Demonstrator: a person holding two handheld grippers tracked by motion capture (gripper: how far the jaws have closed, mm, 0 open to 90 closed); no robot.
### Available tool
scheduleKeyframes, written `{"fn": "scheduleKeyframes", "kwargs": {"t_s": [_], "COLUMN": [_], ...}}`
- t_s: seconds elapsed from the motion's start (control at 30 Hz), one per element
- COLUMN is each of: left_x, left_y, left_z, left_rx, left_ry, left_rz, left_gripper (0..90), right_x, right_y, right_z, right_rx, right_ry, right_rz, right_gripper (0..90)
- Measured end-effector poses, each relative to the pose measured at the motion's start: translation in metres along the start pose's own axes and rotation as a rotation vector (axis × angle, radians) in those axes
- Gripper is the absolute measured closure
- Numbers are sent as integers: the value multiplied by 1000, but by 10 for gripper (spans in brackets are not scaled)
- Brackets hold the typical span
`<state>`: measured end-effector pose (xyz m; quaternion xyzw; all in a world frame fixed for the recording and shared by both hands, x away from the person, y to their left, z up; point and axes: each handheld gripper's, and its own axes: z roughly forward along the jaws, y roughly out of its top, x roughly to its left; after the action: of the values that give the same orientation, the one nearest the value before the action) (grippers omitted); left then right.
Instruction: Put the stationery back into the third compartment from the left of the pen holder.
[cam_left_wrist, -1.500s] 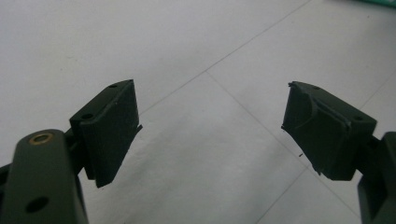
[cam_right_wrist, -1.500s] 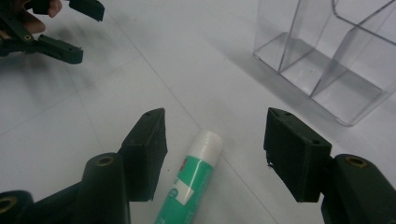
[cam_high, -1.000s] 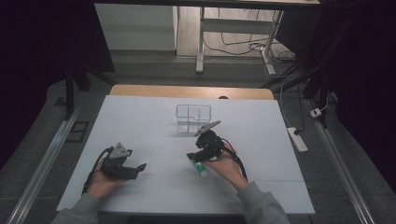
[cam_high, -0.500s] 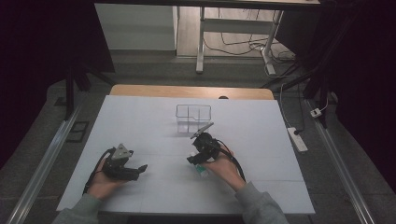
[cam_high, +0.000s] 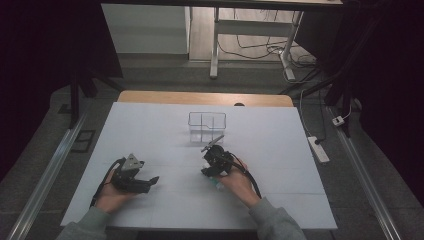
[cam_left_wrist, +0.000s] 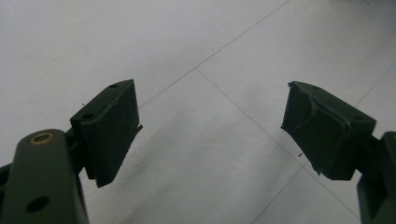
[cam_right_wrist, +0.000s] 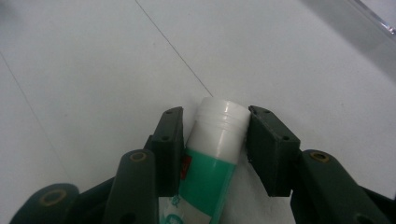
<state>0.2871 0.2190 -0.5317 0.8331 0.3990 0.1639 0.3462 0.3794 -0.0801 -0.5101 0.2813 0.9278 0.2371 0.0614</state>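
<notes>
1. The right gripper (cam_right_wrist: 215, 140) is low over the white table (cam_high: 150, 125), near the middle of it.
2. A tube (cam_right_wrist: 212, 163) lies on the table between its two black jaws. The tube is green and white, with a white cap (cam_right_wrist: 222, 123) at the far end.
3. The jaws have just been closing, with the tube between them. Both pads now sit at the sides of the cap. The left pad looks like it touches the tube. The right pad is right at the cap, and I cannot tell if it presses yet.
4. In the high view, a bit of the green tube (cam_high: 218, 183) peeks out under the right gripper (cam_high: 214, 167).
5. The left gripper (cam_left_wrist: 210, 135) has its jaws wide apart, with only bare table between them.
6. In the high view, the left gripper (cam_high: 147, 182) rests near the left front of the table, well apart from the tube.
7. A clear box (cam_high: 207, 125) stands on the table just behind the right gripper.
</notes>
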Motion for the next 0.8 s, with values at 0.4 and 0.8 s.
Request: {"fn": "scheduleKeyframes", "kwargs": {"t_s": [0.4, 0.8], "left_x": [0, 0], "left_y": [0, 0], "left_z": [0, 1], "left_rx": [8, 13], "left_ry": [14, 16], "left_rz": [8, 11], "left_gripper": [184, 184], "right_x": [-3, -6], "right_y": [-1, 1], "right_z": [-5, -32], "right_rx": [-31, -135], "right_ry": [44, 66], "right_rz": [23, 31], "right_gripper": [645, 645]}}
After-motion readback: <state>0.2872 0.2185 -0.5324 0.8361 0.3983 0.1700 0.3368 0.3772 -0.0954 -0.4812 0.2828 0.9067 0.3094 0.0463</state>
